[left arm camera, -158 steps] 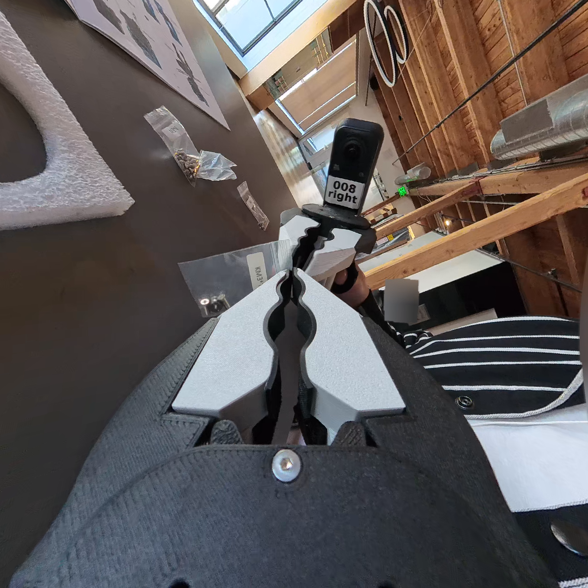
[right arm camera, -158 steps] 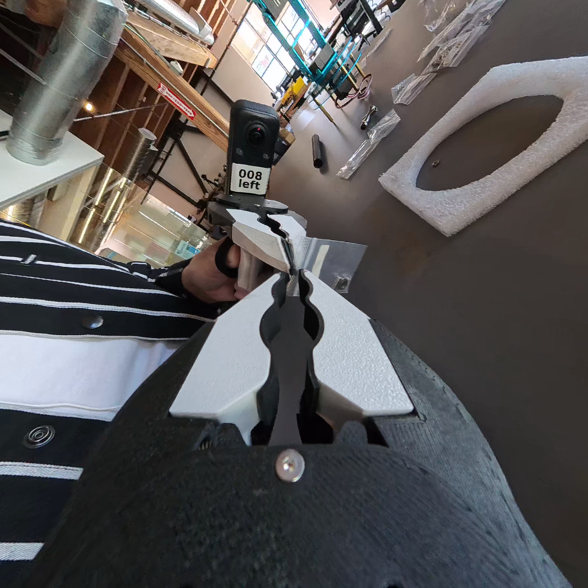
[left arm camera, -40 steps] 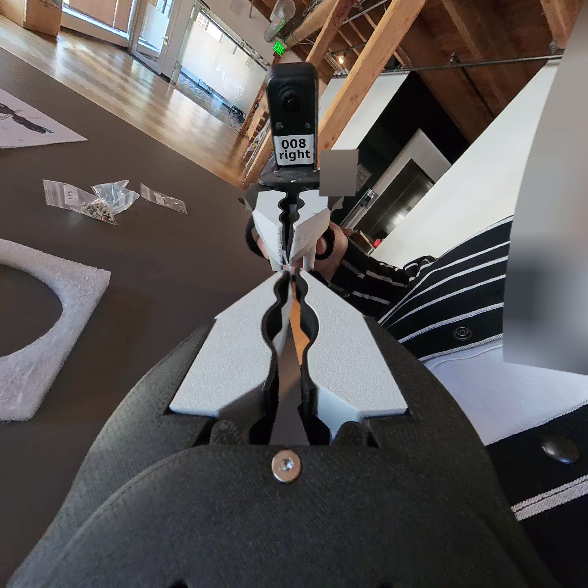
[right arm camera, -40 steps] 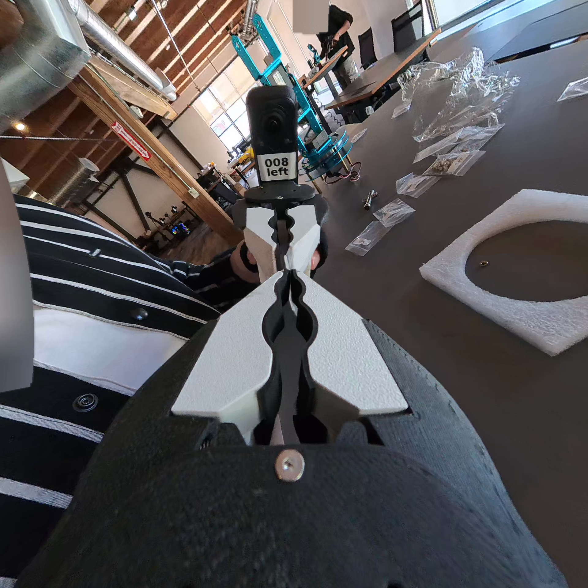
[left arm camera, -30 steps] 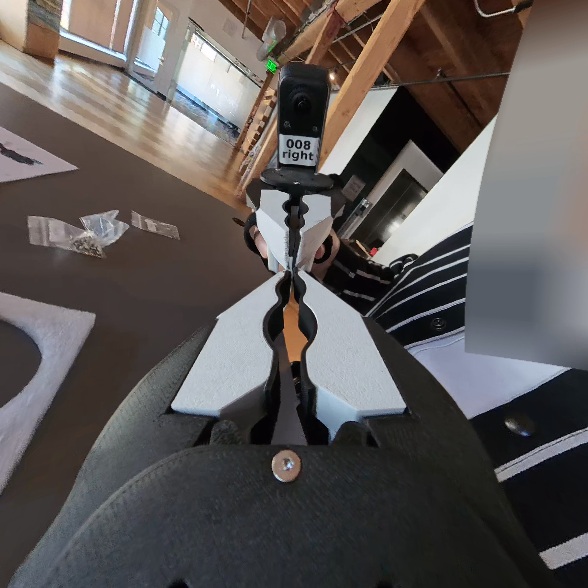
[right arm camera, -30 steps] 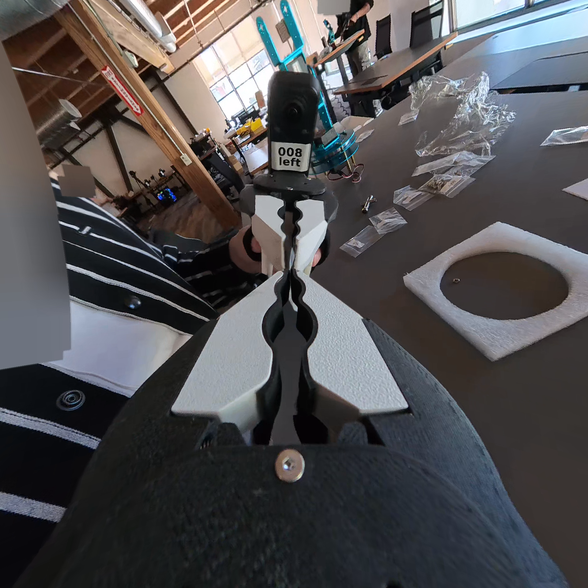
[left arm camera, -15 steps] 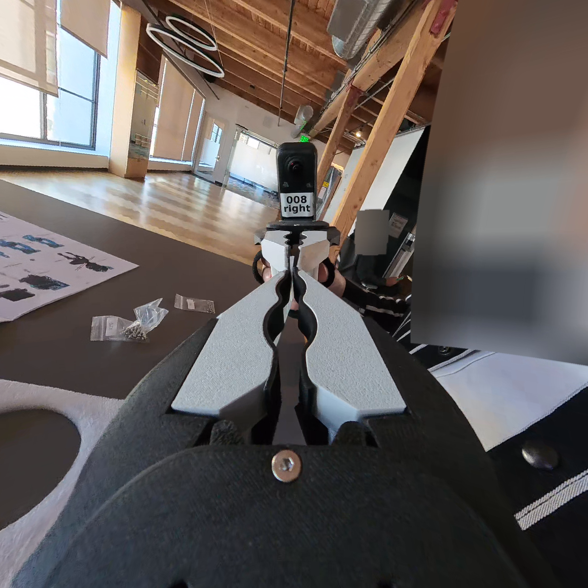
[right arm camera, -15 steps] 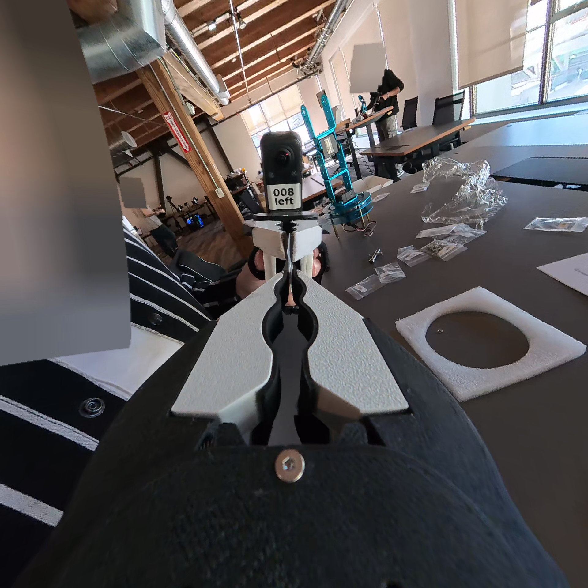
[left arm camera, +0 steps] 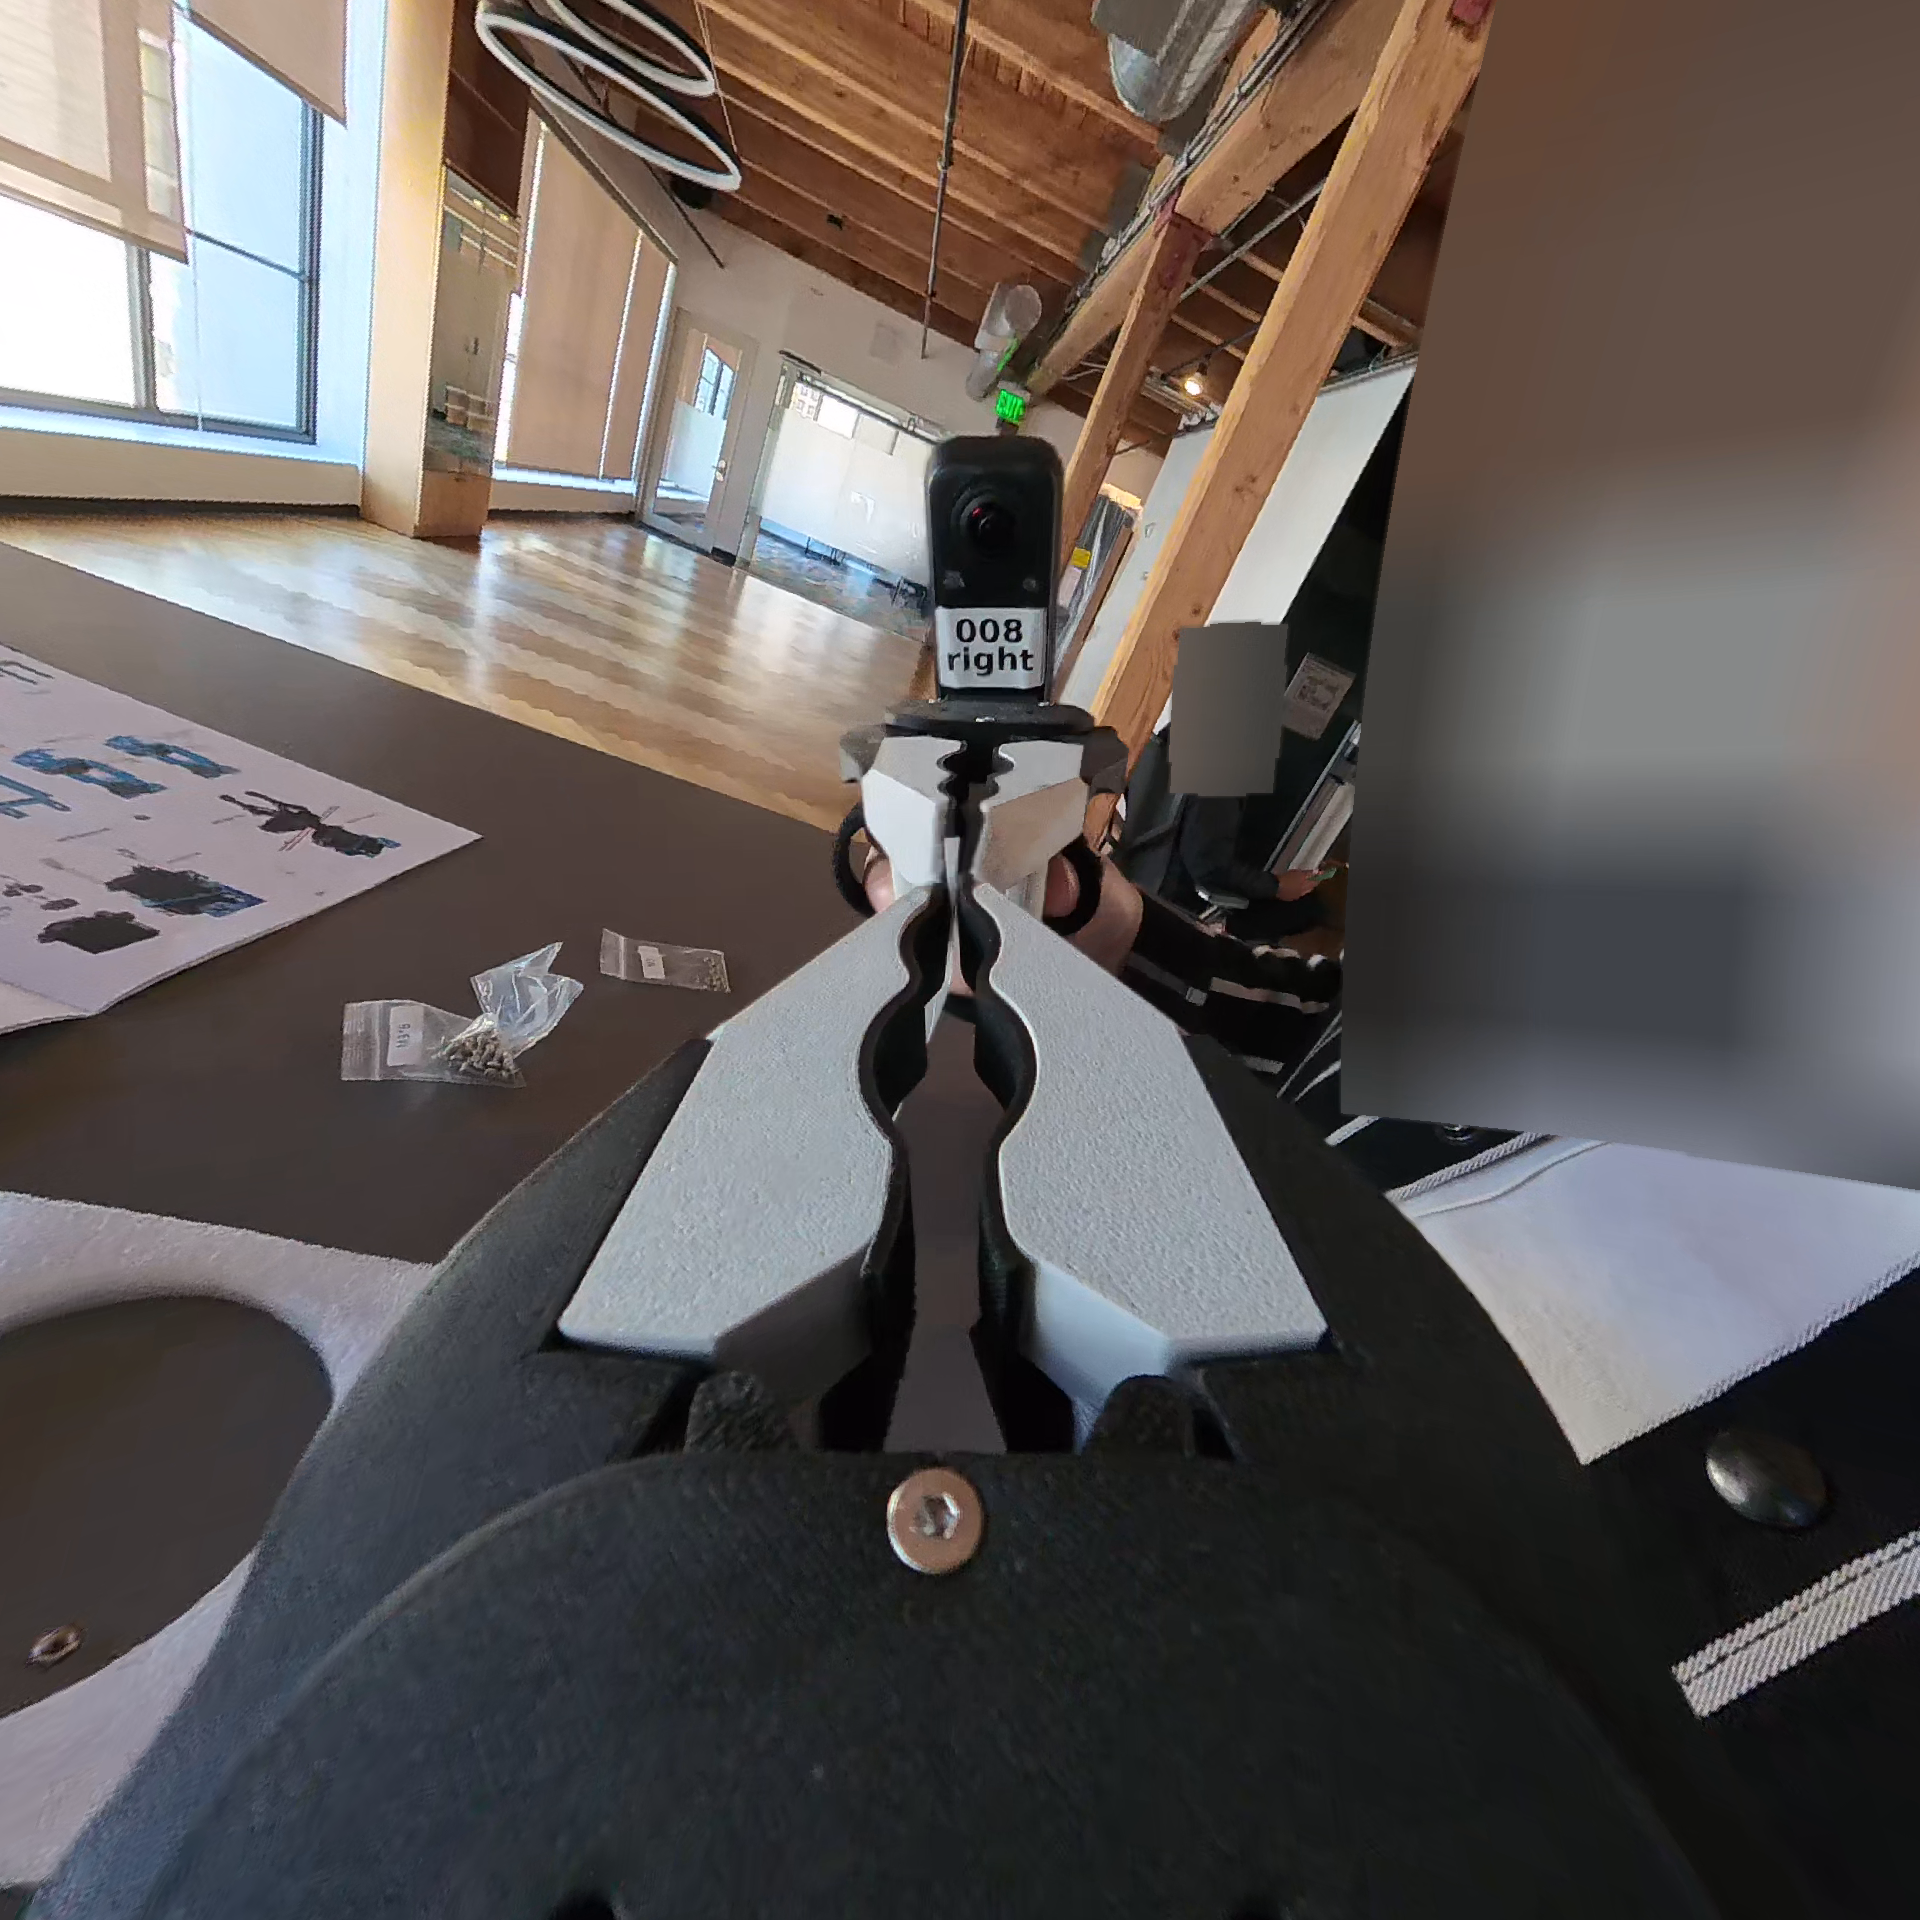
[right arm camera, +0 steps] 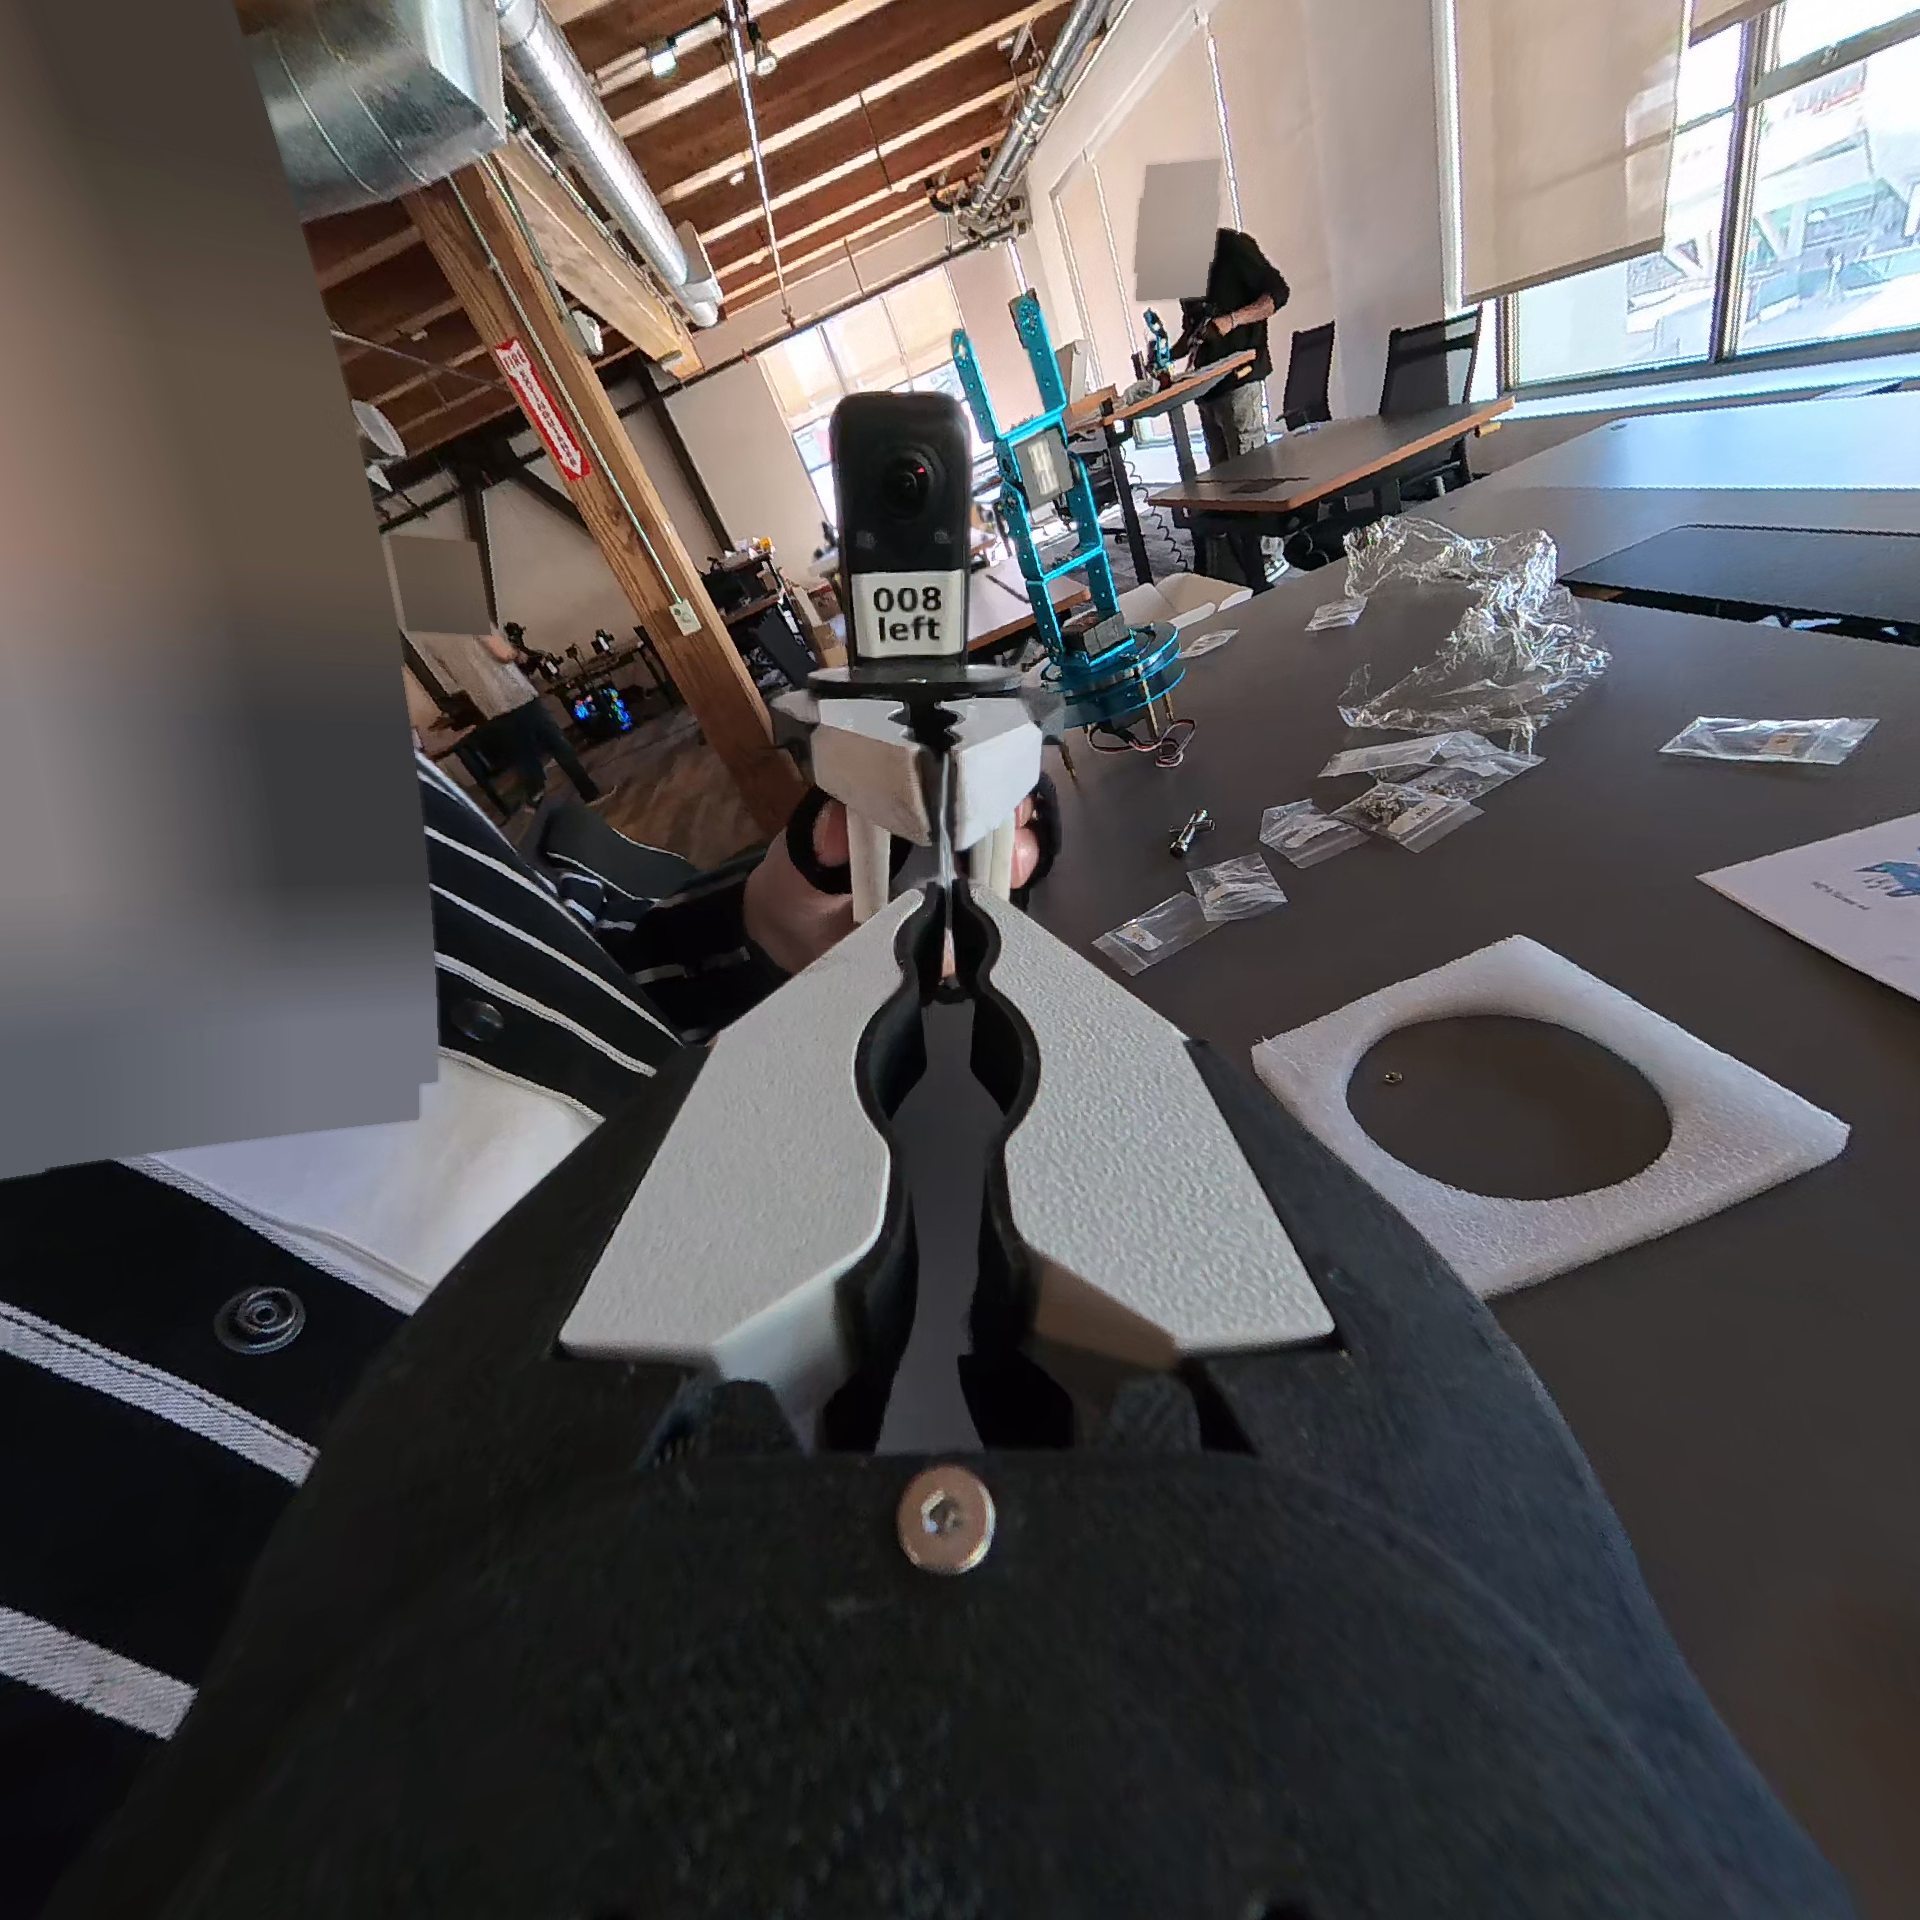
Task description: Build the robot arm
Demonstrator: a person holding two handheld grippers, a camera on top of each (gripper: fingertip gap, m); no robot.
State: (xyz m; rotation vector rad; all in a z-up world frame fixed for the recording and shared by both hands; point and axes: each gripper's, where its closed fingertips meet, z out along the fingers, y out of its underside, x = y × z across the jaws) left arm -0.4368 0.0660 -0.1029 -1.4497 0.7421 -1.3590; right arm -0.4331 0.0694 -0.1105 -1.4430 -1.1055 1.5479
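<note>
My left gripper (left arm camera: pixel 954 902) and my right gripper (right arm camera: pixel 948 902) point at each other, tip to tip, above the near edge of the dark table (left arm camera: pixel 665 831). Both are shut on one small clear plastic bag (right arm camera: pixel 943 842), seen edge-on as a thin pale strip between the two pairs of fingertips. It also shows in the left wrist view (left arm camera: pixel 950 868). The right gripper appears facing me in the left wrist view (left arm camera: pixel 961 831), and the left gripper in the right wrist view (right arm camera: pixel 940 800). A hand holds each. The bag's contents are hidden.
A white foam square with a round hole (right arm camera: pixel 1704 1143) lies on the table, a small nut (right arm camera: pixel 1390 1076) inside the hole. Small bags of screws (left arm camera: pixel 447 1039), a printed sheet (left arm camera: pixel 156 831), crumpled clear plastic (right arm camera: pixel 1475 634) and a blue robot arm (right arm camera: pixel 1070 603) lie farther off. A person in a striped shirt (right arm camera: pixel 540 977) is close behind. My two grippers' fingertips are within a few centimetres of each other.
Both grippers have rolled upright together and risen, still shut on the bag. The bag, seen flat 5 s ago, is now edge-on. The table looks level now.
</note>
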